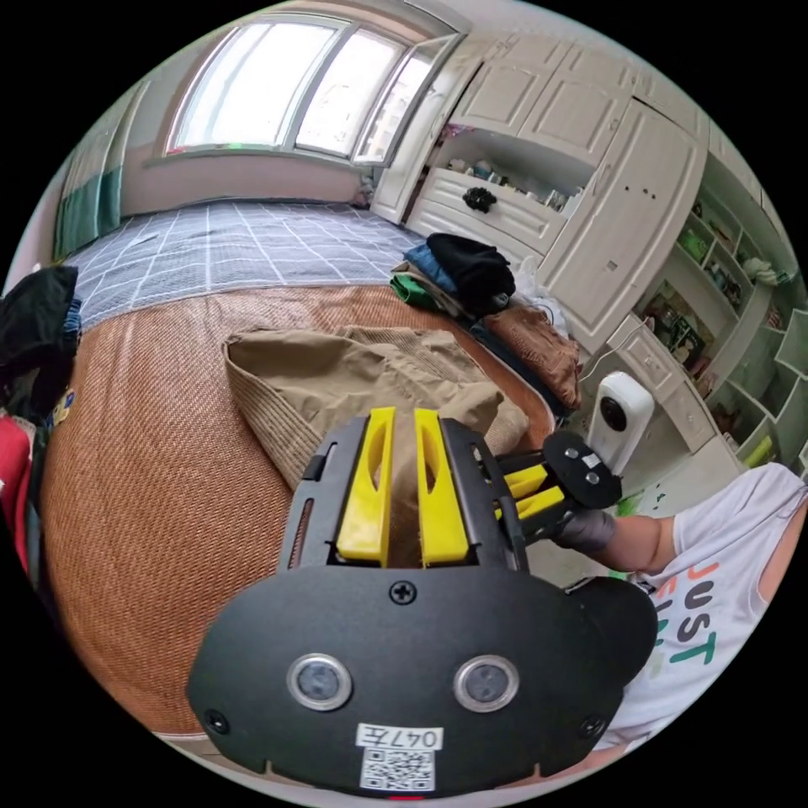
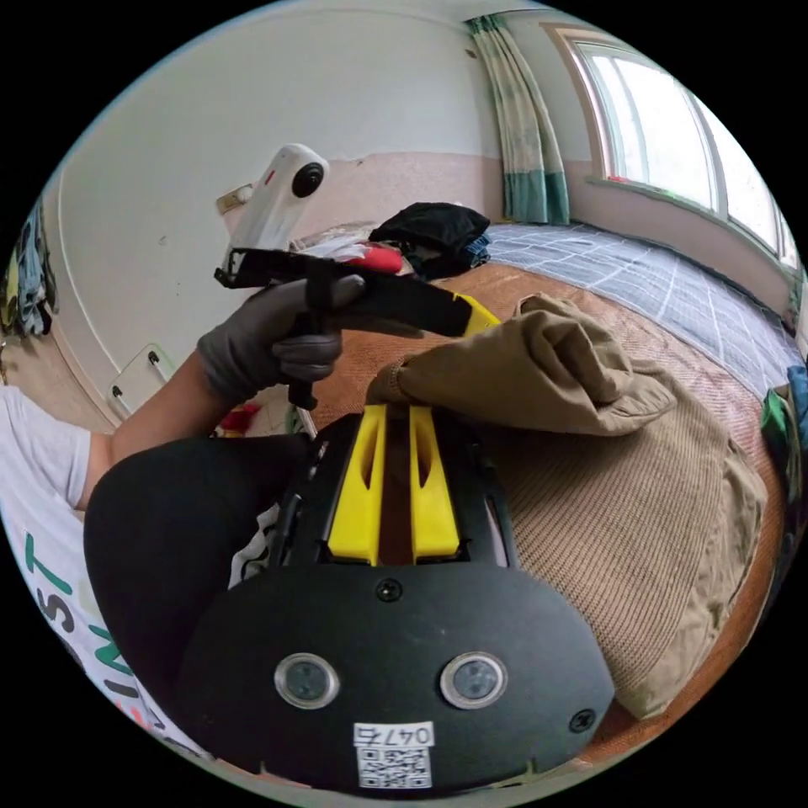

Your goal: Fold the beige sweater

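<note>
Sweater: the beige sweater (image 1: 353,379) is seen lying on the woven mat (image 1: 151,505) of the bed, part folded, with one portion lifted off the mat.
Left gripper: in the left gripper view the yellow jaws of the left gripper (image 1: 402,488) are drawn narrow, and beige cloth is seen between them; whether both jaws press on it cannot be told, since the tips are sunk in the fabric.
Right gripper: in the right gripper view the right gripper (image 2: 394,471) is likewise held narrow, its tips at a ribbed cuff of the sweater (image 2: 589,471); the grip itself is hidden by the cloth above the jaws.
Other gripper in view: in the left gripper view the right gripper is seen just right of the sweater, its jaw tips covered by cloth; a gloved hand (image 1: 589,532) is closed on its handle.
Hand: in the right gripper view a gloved hand (image 2: 269,345) is wrapped round the left gripper's handle, just left of the lifted sweater fold; the jaws there are mostly buried.
Pile: folded clothes (image 1: 463,269) are stacked beyond the sweater, at the mat's far edge; lower pieces are covered by a black one.
Person: a white shirt (image 1: 715,589) is cut off at the frame edge.
</note>
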